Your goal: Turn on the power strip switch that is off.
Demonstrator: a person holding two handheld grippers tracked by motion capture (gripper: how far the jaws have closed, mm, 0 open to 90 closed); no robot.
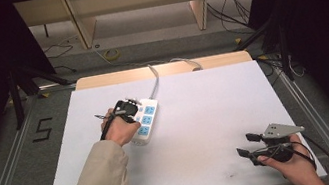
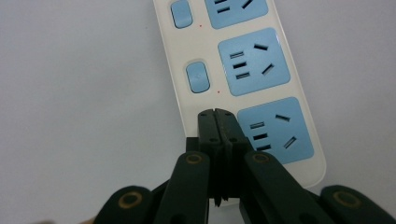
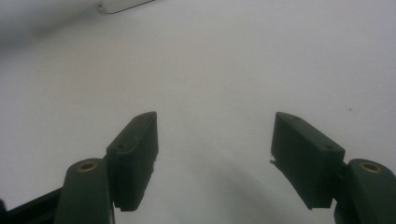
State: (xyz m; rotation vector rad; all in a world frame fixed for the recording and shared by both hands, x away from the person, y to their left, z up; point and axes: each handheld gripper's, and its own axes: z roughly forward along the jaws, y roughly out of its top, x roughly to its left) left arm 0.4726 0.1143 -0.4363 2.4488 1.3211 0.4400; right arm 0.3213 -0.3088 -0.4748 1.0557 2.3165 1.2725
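While left gripper (image 2: 215, 112) sits closed, tips on the power strip (image 2: 261, 79) switch row, right gripper (image 3: 215, 154) gapes empty; strip's rigid, light, slick plastic: pinch its long edges.

my left gripper (image 2: 215, 116) is matt black plastic with brass-looking rivets; the power strip (image 2: 243, 70) looks glossy white plastic with smooth blue faces; the table (image 1: 197, 117) matt white.

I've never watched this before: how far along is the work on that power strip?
Nothing looks finished yet. In hand: the left gripper, jaws shut, has its tips at the power strip, where the nearest outlet's switch would be, next to two blue switches. Whether it presses, I can't tell. The right gripper waits open over bare table.
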